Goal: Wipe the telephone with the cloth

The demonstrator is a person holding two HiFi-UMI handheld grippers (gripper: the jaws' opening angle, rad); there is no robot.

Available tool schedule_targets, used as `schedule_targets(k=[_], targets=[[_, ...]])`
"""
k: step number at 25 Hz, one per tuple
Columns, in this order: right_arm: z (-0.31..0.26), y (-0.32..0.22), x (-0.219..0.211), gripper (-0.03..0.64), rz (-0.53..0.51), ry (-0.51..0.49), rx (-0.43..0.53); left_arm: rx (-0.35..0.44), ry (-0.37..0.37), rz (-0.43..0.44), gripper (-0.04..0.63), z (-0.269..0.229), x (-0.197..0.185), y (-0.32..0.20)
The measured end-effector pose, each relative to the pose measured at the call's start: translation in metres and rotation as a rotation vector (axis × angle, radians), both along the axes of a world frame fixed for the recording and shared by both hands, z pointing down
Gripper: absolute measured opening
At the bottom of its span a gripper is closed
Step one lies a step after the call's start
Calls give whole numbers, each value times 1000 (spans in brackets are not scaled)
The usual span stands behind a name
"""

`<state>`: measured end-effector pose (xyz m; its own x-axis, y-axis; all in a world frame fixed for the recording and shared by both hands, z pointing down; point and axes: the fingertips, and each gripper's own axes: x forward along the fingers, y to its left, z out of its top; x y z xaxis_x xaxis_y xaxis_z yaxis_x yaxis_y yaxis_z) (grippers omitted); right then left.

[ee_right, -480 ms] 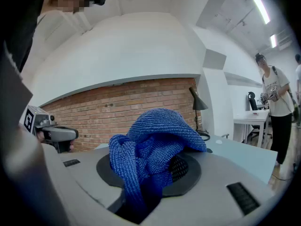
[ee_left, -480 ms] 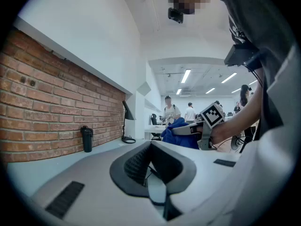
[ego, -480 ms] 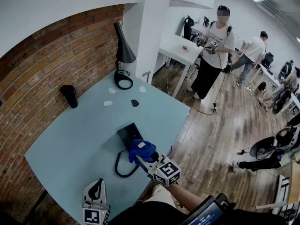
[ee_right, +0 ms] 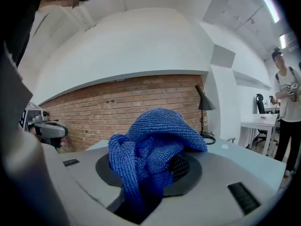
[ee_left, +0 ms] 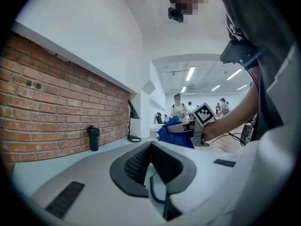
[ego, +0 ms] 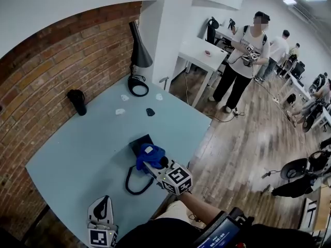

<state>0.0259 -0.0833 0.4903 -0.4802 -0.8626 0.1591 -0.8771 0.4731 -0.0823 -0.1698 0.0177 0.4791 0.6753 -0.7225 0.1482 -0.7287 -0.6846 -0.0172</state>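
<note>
A black telephone (ego: 137, 143) lies on the pale blue table (ego: 88, 143), and its coiled cord (ego: 133, 183) loops toward the near edge. My right gripper (ego: 150, 164) is shut on a bunched blue cloth (ego: 149, 154), which rests over the telephone's near right part. In the right gripper view the cloth (ee_right: 153, 147) fills the jaws of that gripper (ee_right: 157, 171) and hides the telephone. My left gripper (ego: 106, 203) sits at the table's near edge, jaws together and holding nothing. In the left gripper view the left gripper (ee_left: 150, 147) points at the cloth (ee_left: 173, 131).
A brick wall (ego: 51, 61) runs along the table's left side. A black lamp (ego: 138, 56) stands at the far corner and a black bottle (ego: 78, 101) by the wall. Small white scraps and a dark bit (ego: 150, 111) lie at the back. A person (ego: 243, 56) stands beyond, on the wooden floor.
The right gripper has carried the cloth a little further onto the telephone, away from me. The left gripper has stayed put. The standing person in the background has shifted.
</note>
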Motion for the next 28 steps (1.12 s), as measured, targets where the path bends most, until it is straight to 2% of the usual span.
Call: schedule_targets(k=[16, 22, 28], targets=[[25, -86, 2, 149, -43, 64, -34, -38, -71, -57, 14, 11, -6, 2], [53, -114, -3, 149, -60, 95, -96, -46, -83, -87, 14, 11, -13, 2], [98, -138, -2, 149, -66, 148, -206, -64, -86, -124, 14, 14, -20, 1]])
